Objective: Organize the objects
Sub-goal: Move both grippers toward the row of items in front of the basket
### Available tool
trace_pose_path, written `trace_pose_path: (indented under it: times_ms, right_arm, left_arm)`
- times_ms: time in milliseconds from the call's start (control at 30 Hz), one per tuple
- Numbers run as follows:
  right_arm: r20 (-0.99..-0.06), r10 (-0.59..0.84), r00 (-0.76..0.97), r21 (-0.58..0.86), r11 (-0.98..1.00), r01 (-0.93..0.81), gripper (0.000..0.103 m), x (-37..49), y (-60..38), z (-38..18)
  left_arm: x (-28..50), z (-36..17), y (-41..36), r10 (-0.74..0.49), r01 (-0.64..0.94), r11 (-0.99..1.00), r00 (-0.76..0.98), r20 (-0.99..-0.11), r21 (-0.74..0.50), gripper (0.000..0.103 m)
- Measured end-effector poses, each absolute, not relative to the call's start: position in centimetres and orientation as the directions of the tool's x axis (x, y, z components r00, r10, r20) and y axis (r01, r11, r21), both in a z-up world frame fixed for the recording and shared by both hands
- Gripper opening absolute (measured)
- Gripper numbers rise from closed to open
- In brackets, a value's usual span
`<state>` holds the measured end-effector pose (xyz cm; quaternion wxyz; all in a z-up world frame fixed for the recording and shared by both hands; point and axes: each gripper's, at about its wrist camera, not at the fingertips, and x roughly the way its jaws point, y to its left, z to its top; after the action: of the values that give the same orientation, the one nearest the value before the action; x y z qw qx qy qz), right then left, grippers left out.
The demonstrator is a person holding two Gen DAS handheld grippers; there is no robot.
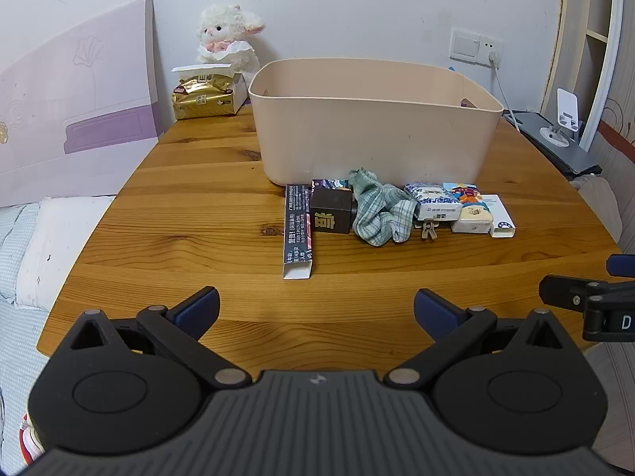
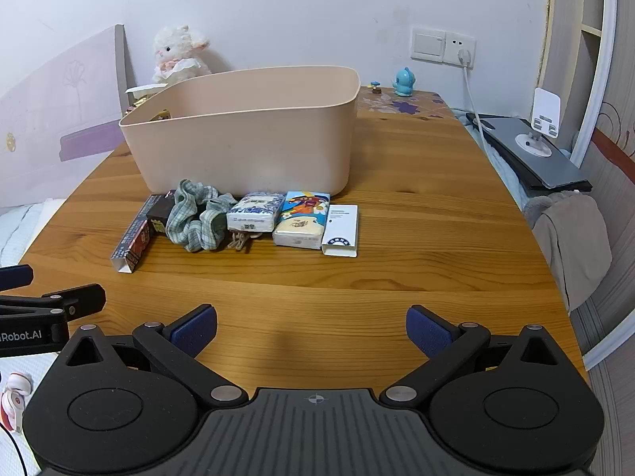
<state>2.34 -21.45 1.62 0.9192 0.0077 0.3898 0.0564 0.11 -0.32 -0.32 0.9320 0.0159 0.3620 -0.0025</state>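
Observation:
A beige plastic bin (image 1: 377, 139) (image 2: 246, 146) stands on the wooden table. In front of it lies a row of items: a long dark carton (image 1: 297, 234) (image 2: 133, 242), a small dark box (image 1: 332, 212) (image 2: 158, 216), a green checked cloth (image 1: 381, 214) (image 2: 196, 218), a blue-white tissue pack (image 1: 434, 200) (image 2: 256, 212), a colourful tissue pack (image 1: 470, 210) (image 2: 303, 220) and a white card box (image 1: 502, 218) (image 2: 341, 230). My left gripper (image 1: 316, 311) is open and empty, well short of the row. My right gripper (image 2: 311, 329) is open and empty too.
A plush lamb (image 1: 230, 35) and a gold packet (image 1: 204, 97) sit at the back left. A blue figurine (image 2: 404, 81) stands at the back right. A grey device with a phone stand (image 2: 535, 150) lies right of the table. A bed (image 1: 39, 238) is at the left.

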Motion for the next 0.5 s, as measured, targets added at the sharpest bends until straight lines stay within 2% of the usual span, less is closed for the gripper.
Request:
trace_pose_path:
  times_ms: [500]
  right_arm:
    - [-0.713,0.106,0.693,0.058,0.994,-0.092,0.103,2.57,-21.63,1.73]
  left_arm:
    - [0.33,0.04,-0.12,0.01,0.008,1.0,0.736,-0.677,0.023,0.103]
